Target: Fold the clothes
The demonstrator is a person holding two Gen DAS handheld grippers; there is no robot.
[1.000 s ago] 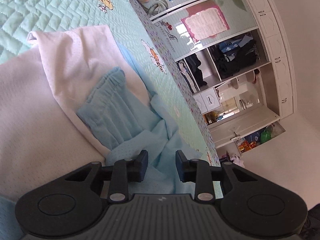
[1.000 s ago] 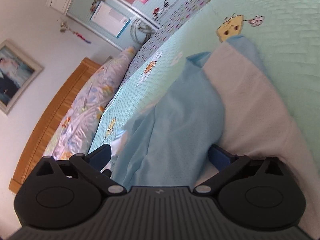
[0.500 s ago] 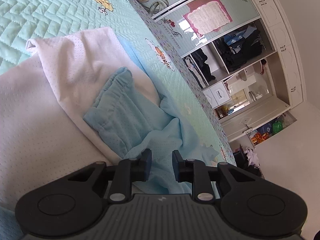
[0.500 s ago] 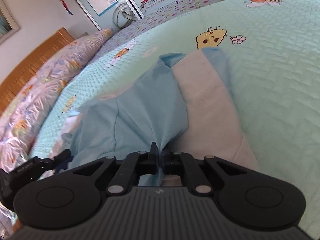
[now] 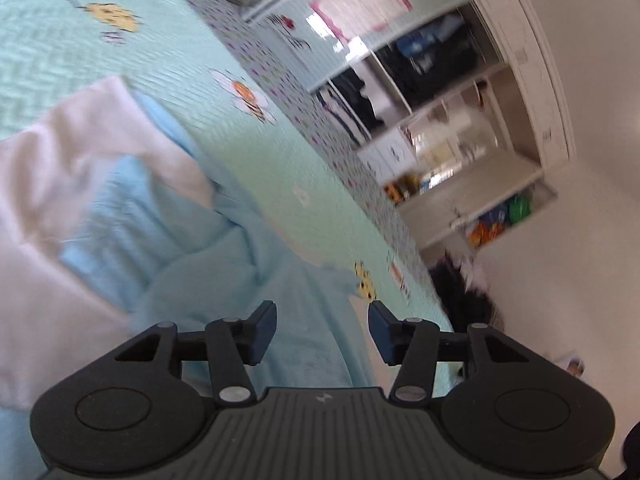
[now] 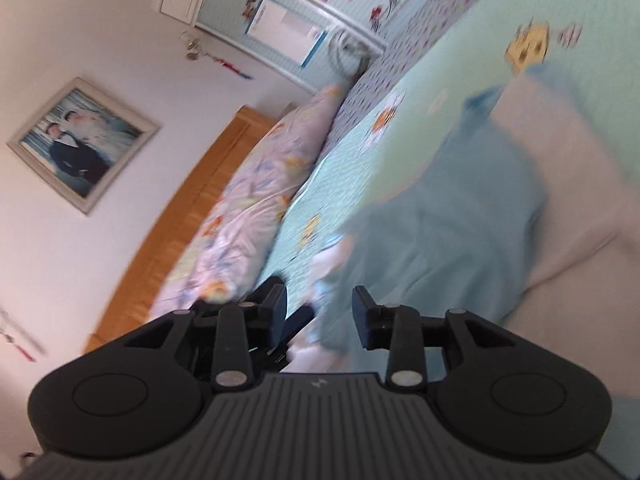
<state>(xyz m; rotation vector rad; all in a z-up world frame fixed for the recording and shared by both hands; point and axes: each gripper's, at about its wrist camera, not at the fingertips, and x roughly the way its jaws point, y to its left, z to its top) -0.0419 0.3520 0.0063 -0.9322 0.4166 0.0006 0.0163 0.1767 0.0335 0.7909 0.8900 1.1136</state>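
A light blue garment point(image 5: 224, 264) lies rumpled on the bed over a white garment point(image 5: 52, 184). My left gripper point(image 5: 322, 334) hovers just above the blue cloth near the bed's edge; its jaws are opening and the pads do not press on anything. In the right wrist view the same blue garment point(image 6: 452, 216) spreads beside the white garment point(image 6: 576, 184). My right gripper point(image 6: 320, 314) stands over the blue cloth's near edge, jaws opening, with cloth showing below the gap but not pinched. Both views are motion-blurred.
The bed has a mint quilted cover point(image 5: 72, 64) with cartoon patches. A patterned pillow point(image 6: 248, 208) lies along the wooden headboard point(image 6: 188, 216). An open wardrobe with shelves point(image 5: 452, 92) stands past the bed's edge. A framed photo point(image 6: 80, 144) hangs on the wall.
The right gripper shut on the blue cloth's edge half a second ago, then let it go and swung left. The left gripper narrowed, then widened and rose off the cloth.
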